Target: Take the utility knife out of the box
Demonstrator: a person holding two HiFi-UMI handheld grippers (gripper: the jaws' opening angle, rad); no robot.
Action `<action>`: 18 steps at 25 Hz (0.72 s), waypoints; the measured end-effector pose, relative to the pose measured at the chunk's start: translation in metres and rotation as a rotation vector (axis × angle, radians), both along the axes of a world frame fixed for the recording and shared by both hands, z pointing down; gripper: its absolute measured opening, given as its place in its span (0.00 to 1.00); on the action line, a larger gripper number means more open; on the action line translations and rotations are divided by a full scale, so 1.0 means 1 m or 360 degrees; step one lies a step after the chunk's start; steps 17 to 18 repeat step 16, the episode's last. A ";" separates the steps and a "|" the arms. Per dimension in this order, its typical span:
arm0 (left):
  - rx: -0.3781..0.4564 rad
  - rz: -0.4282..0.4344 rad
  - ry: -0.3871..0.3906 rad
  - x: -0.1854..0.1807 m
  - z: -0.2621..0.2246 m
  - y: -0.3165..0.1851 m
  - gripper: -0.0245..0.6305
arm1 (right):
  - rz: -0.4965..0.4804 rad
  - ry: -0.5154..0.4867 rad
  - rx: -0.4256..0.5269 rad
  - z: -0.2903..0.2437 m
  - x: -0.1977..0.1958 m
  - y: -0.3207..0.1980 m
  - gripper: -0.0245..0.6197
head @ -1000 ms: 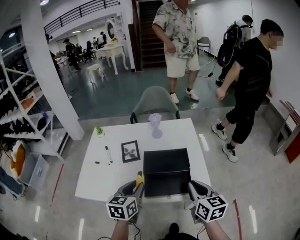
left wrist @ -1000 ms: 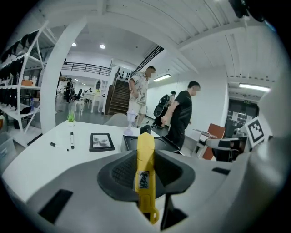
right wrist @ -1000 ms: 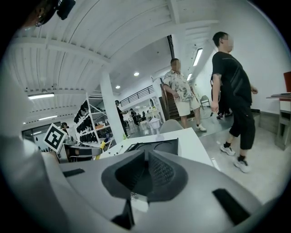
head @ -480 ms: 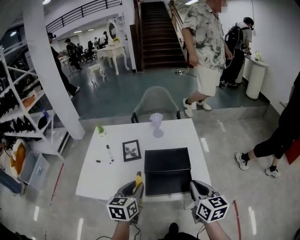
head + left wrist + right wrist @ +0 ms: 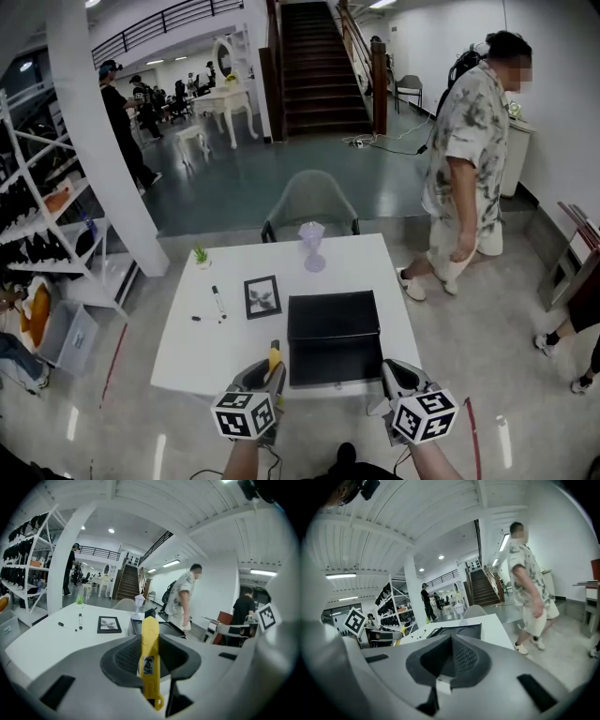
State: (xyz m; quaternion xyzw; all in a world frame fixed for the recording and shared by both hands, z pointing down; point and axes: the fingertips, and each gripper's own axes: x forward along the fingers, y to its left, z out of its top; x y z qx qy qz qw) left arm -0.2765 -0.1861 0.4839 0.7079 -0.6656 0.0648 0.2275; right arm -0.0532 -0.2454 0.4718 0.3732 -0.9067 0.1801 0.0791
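A yellow utility knife (image 5: 274,359) stands upright between the jaws of my left gripper (image 5: 271,368), which is shut on it; in the left gripper view the knife (image 5: 150,654) runs up the middle between the dark pads. The black box (image 5: 334,338) lies closed on the white table (image 5: 197,347), just right of the knife, and shows beyond the jaws as a black box (image 5: 165,629). At the table's near edge, by the box's right front corner, my right gripper (image 5: 388,375) has its jaws shut with nothing in them; the box (image 5: 457,631) lies ahead of it.
On the table stand a framed picture (image 5: 262,297), a marker pen (image 5: 217,303), a purple glass (image 5: 312,249) and a small plant (image 5: 199,258). A grey chair (image 5: 310,201) is behind it. A person in a patterned shirt (image 5: 466,159) walks at the right. White shelves (image 5: 37,225) line the left.
Both grippers have kept still, the knife staying in the left one. The person in the patterned shirt walked from the back to the table's right; the person in black moved almost out of view.
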 end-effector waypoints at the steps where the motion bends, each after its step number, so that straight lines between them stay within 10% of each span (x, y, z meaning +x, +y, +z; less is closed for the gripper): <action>1: 0.0001 -0.0002 0.0001 0.000 -0.001 0.001 0.21 | 0.0000 0.0001 0.0000 0.000 0.000 0.001 0.04; 18: 0.0020 -0.0031 0.0005 0.004 0.003 0.006 0.21 | -0.0022 0.0015 0.0006 0.005 0.001 0.010 0.04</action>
